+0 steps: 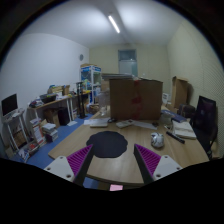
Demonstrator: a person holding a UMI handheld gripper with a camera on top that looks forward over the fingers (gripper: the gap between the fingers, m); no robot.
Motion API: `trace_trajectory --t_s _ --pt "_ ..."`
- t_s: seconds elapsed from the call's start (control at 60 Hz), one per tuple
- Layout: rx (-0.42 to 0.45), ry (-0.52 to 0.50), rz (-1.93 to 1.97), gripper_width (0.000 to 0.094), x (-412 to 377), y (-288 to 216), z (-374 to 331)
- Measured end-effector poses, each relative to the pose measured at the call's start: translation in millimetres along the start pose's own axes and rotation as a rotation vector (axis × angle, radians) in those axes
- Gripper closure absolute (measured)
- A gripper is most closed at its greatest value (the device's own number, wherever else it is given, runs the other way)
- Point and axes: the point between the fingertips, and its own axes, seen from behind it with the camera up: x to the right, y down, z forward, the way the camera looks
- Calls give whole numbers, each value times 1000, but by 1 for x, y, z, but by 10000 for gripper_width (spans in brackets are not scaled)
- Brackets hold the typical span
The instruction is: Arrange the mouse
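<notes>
A dark round mouse mat (106, 145) lies on the wooden table (140, 137), just ahead of and between my fingers. A small grey mouse (157, 140) sits on the table beyond my right finger, apart from the mat. My gripper (112, 162) is open and holds nothing; its two purple pads (148, 158) show on either side, spread wide above the table.
A large brown cardboard box (135, 98) stands at the far side of the table. Papers and a book (183, 129) lie at the right, beside a dark chair (206, 122). Cluttered desks and shelves (60, 105) stand at the left.
</notes>
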Motion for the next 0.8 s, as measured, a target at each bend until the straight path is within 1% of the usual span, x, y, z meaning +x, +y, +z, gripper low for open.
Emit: trace_trajectory --t_s 0.033,0.133,0.267,0.4,0.467,0.55,0.617,0.8 --pt "-8 11 5 105 -7 -8 -4" --pt "-6 47 18 103 2 -18 2" --pt "-32 82 7 107 40 -6 23" --pt "-78 145 8 107 78 2 49" --pt "-87 187 23 102 120 8 76" --pt "-111 241 50 107 150 8 99" --pt "-123 264 59 104 181 11 129" --pt "-204 308 118 105 229 26 190"
